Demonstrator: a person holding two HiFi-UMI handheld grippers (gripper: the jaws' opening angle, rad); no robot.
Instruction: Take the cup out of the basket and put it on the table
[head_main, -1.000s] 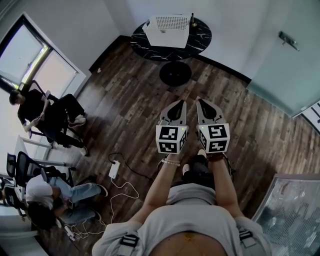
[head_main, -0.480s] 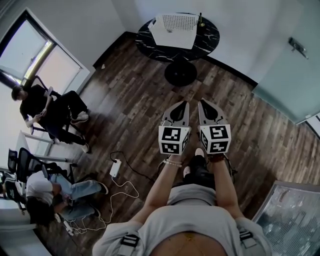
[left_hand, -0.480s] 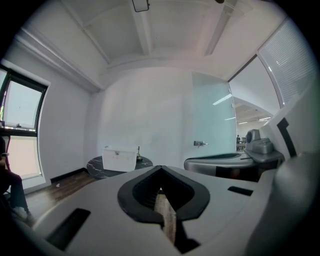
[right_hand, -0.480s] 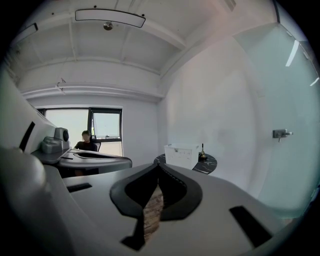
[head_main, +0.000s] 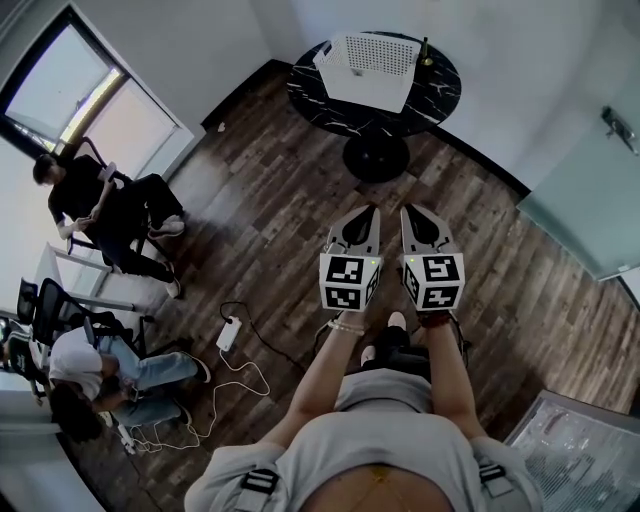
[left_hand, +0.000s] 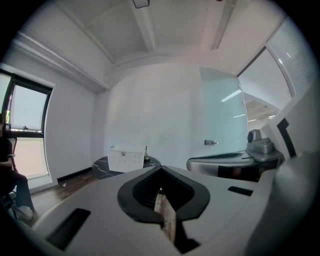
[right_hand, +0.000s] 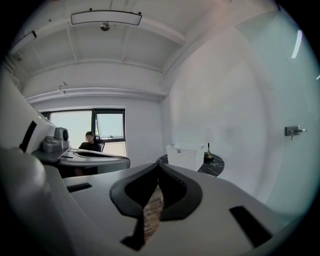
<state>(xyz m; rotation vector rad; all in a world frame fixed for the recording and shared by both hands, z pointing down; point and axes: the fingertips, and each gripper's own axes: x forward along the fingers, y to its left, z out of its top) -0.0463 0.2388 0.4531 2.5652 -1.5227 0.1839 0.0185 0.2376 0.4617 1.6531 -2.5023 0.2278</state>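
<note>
This looks like the approach stage: the left claw (head_main: 366, 212) and right claw (head_main: 408, 212), both closed and empty, point toward the far-off basket (head_main: 368, 68) on the round desk (head_main: 432, 97), and with the cup unseen, the next move calls for getting close and opening.

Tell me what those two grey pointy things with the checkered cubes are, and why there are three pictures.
They are grabbing tools. A person holds one in each hand: the left gripper and the right gripper. Each ends in two jaws that pinch things. One picture comes from a camera on the person's head, looking down at the wooden floor. The other two come from cameras riding on each tool. Both pairs of jaws are shut and hold nothing. Ahead stands a round black table with a white basket on it. No cup shows from here.
</note>
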